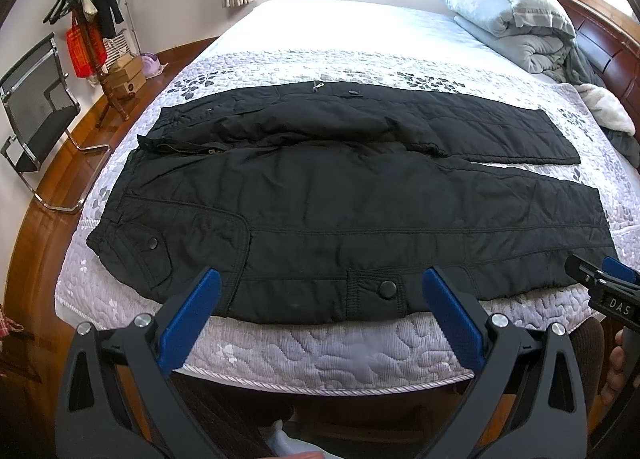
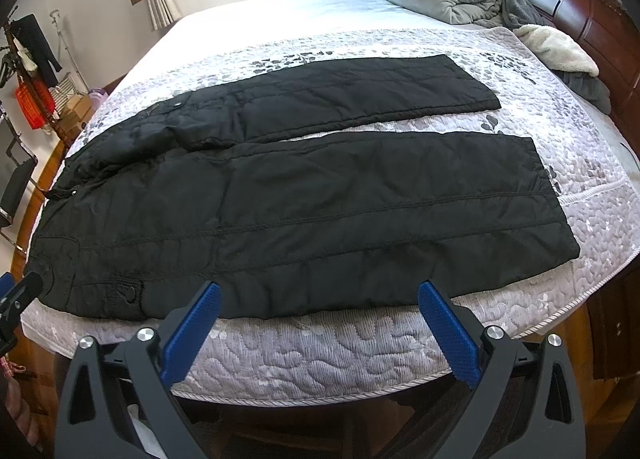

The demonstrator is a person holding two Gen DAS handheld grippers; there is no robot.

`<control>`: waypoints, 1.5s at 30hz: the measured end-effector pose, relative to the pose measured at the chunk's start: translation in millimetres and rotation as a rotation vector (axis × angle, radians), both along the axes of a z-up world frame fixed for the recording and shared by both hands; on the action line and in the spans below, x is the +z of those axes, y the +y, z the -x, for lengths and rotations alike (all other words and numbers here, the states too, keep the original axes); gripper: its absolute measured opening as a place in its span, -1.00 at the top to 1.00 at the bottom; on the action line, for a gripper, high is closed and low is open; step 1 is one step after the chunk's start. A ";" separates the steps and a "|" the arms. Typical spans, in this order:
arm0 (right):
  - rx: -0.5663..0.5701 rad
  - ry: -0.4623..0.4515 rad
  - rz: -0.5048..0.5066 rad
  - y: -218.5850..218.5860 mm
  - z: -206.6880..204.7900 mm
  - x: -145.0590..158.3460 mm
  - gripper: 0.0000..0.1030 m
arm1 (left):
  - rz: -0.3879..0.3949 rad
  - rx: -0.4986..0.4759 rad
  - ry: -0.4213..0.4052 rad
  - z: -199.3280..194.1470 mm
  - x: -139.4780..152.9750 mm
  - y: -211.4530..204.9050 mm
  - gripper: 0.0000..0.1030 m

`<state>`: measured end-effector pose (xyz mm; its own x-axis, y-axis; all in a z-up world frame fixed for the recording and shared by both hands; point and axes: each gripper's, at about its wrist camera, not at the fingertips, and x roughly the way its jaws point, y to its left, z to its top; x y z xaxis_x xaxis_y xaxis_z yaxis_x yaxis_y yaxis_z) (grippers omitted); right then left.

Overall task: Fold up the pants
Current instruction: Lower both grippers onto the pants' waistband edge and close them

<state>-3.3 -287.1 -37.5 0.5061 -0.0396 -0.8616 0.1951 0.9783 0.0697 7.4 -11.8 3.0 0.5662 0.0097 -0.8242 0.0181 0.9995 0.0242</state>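
Currently the black padded pants (image 1: 340, 195) lie spread flat across the bed (image 1: 320, 347), waist end to the left and leg ends to the right. The near leg runs along the near edge of the quilted bedspread (image 2: 320, 355); the far leg (image 2: 360, 95) lies apart from it toward the right, with a strip of bedspread showing between the two. The fly is open at the left, with the waistband flap turned over.

Left gripper (image 1: 320, 323): jaws spread wide, holding nothing. It hovers at the near edge of the bed, just short of the near leg's side seam, lined up with a snap pocket (image 1: 386, 291) on the thigh. Its blue pads (image 1: 192, 319) are clear of the fabric.

Right gripper (image 2: 320, 323): jaws likewise spread wide, holding nothing. It hovers at the near edge of the bed, facing the lower half of the near leg, near the fabric edge but not touching it. In the left wrist view it appears at the right margin, beside the near leg's cuff.

A folded grey comforter (image 1: 508, 15) sits at the far right of the bed by the wooden headboard (image 2: 580, 15). A coat rack (image 1: 86, 19) and a chair (image 1: 36, 119) stand on the floor to the left.
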 end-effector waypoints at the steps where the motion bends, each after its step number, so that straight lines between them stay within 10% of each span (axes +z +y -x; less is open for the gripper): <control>1: 0.000 0.001 -0.001 -0.4 -0.2 -0.9 -0.93 | -0.002 0.000 0.001 -0.3 -0.6 -0.4 -0.95; 11: 0.053 -0.018 -0.019 -28.3 -40.3 10.0 -0.93 | -0.024 -0.004 0.022 -41.2 0.2 -9.8 -0.95; 23: 0.138 0.112 -0.075 -127.8 -215.7 5.8 -0.93 | -0.031 -0.059 0.082 -195.6 -0.3 -66.1 -0.95; 36: 0.776 0.327 -0.139 -76.8 -402.7 -48.4 -0.93 | 0.120 -0.279 0.370 -379.1 -52.4 -140.0 -0.95; 45: 0.941 0.421 -0.254 -66.2 -463.3 -81.4 -0.93 | 0.100 -0.611 0.407 -450.9 -102.8 -166.6 -0.95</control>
<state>460.0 -353.3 -119.0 -0.1017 0.4184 -0.9026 -0.5770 0.7142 0.3961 458.3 -178.4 -99.8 0.0962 -0.2951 -0.9506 0.5600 0.8056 -0.1934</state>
